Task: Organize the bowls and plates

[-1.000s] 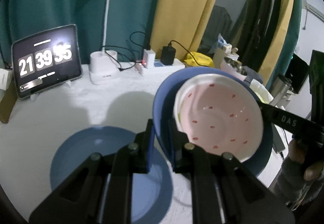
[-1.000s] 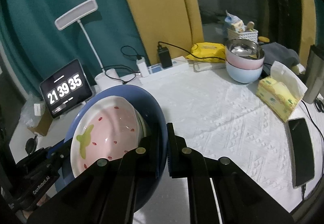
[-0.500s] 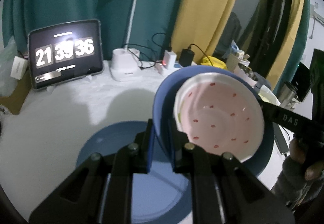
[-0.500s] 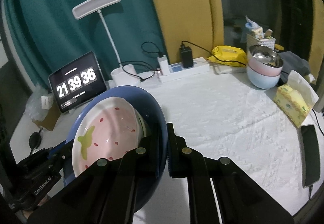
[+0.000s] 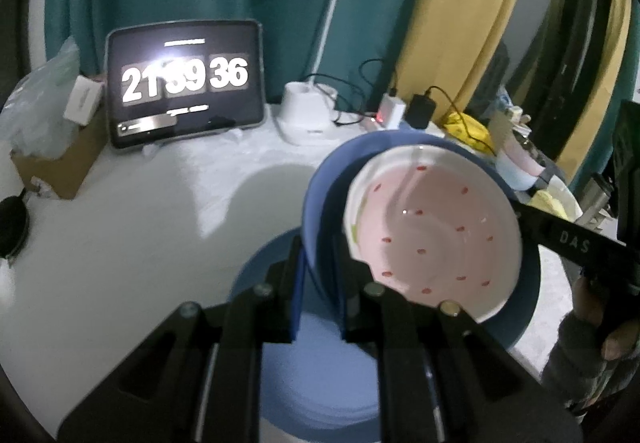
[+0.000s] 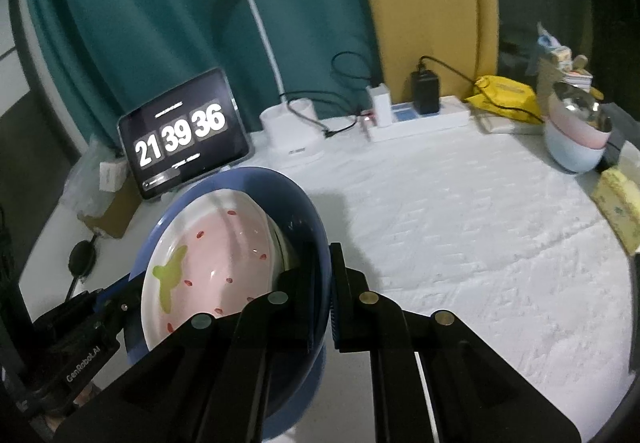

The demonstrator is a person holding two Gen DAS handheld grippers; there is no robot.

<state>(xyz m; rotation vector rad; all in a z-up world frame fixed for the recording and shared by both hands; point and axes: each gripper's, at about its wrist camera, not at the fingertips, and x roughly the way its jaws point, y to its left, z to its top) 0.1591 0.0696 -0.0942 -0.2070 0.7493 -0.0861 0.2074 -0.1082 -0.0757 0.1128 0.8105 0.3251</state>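
- A round counter (image 6: pixel 460 211) under a white quilted cloth stands before teal and mustard curtains; a tablet clock (image 6: pixel 182 135), a white desk lamp (image 6: pixel 256 23) and a power strip (image 6: pixel 416 121) line its back edge.
- The deep blue plate (image 5: pixel 320 195) with the pink strawberry-patterned bowl (image 5: pixel 432 231) nested in it is off the counter, tilted steeply, and sits over a second flat blue plate (image 5: pixel 316 371) lying on the cloth.
- The left gripper (image 5: pixel 318 307) is closed on the near rim of the deep blue plate, one finger on each face.
- The right gripper (image 6: pixel 320 307) pinches the opposite rim the same way, so the load hangs between the two.
- A pink-and-blue stack of bowls (image 6: pixel 576 139) waits well apart at the far right edge.
- As I read it, the pink bowl is the risk: it only rests in the tilted plate, and any more tilt could send it sliding out over the low rim.
- Uneven lowering could also twist the rim out of one pinch, or knock the plate edge against the one below.
- Both grippers point inward toward each other, angled slightly down, from opposite sides of the plate.
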